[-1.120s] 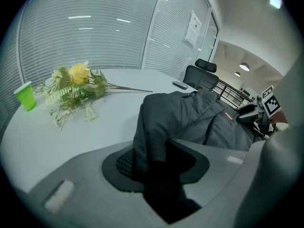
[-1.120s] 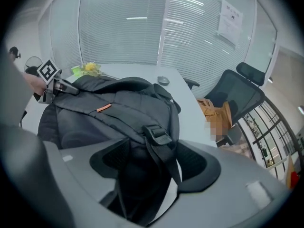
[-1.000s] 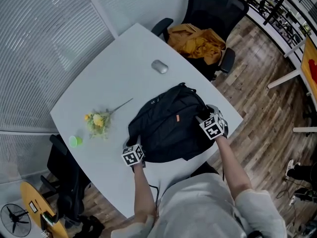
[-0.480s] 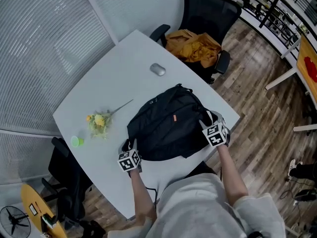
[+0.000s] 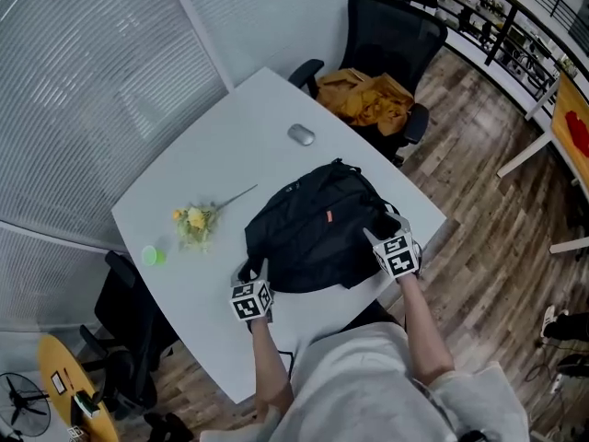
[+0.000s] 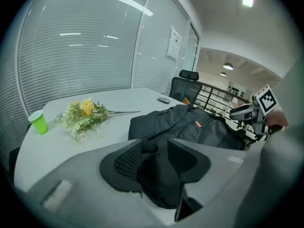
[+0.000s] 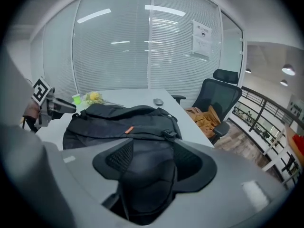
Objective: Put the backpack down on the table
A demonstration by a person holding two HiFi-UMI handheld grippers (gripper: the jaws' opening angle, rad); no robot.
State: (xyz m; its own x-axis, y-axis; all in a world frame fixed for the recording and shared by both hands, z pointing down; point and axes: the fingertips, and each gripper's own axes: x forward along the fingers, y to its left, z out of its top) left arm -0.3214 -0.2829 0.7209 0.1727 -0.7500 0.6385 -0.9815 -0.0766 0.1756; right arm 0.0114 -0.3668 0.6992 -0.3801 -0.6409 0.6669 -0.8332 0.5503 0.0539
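Backpack lies flat on the bench, already set down by the look of it, with one hand-held gripper at each of its near corners. What's left, I'd say, is to let go cleanly and come away. Beyond and to the left of the left hand-held gripper sit a green cup and a bunch of yellow flowers, well apart from the pack and not in the way. That left hand-held gripper has its jaws spread wide. The dark cloth of the pack's near left edge shows in the gap just below the pads, but I don't see them pressing on it. Best to hold them that wide and draw back toward the person rather than sideways, so no fold rides along. Ahead of both grippers, past the pack's far end, a grey mouse rests clear. The right hand-held gripper is also spread, a little less so, with its tips over the pack's near right side. A padded bulge of black fabric fills the space between its jaws; whether a strap lies among it I cannot tell. This is the side to watch: the bench edge runs just to the right of that gripper, so a snag there could tug the pack toward the drop. Beyond that edge, a chair holds a yellow garment.
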